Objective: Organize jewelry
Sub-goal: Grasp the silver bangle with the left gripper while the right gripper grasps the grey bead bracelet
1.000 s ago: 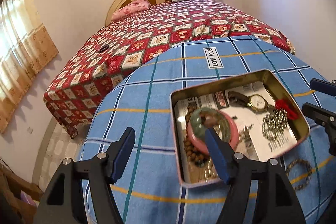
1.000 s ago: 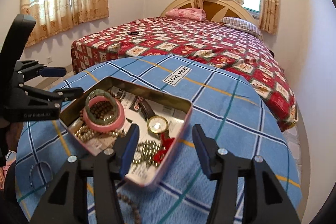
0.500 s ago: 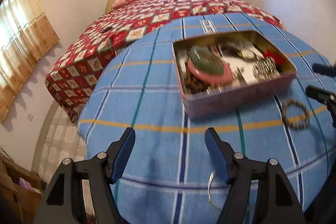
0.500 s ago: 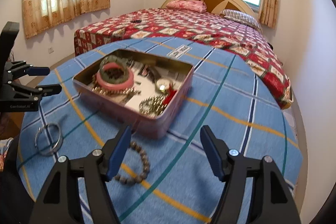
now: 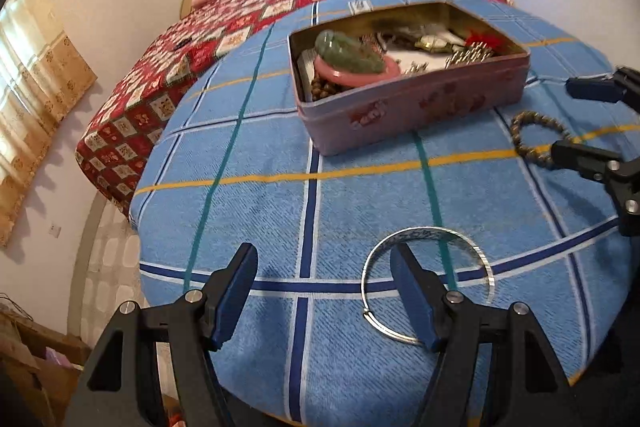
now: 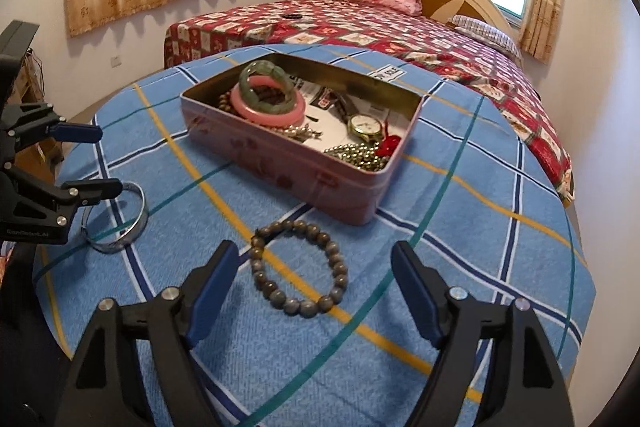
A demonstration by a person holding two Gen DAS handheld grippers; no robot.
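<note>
Right wrist view: the right gripper point(image 6: 312, 287) has pulled back from over the tin point(image 6: 296, 163) and dropped toward the bead bracelet point(image 6: 298, 267), which lies on the blue desk point(image 6: 460, 247) just in front of the tin. Its fingers have just been opening and now stand wide, bracketing the beads without touching them. The left gripper point(image 5: 324, 291) has likewise come down over the silver bangle point(image 5: 424, 283), fingers wide and empty, one tip over the ring. Both loose pieces seem lined up for pickup into the tin.
</note>
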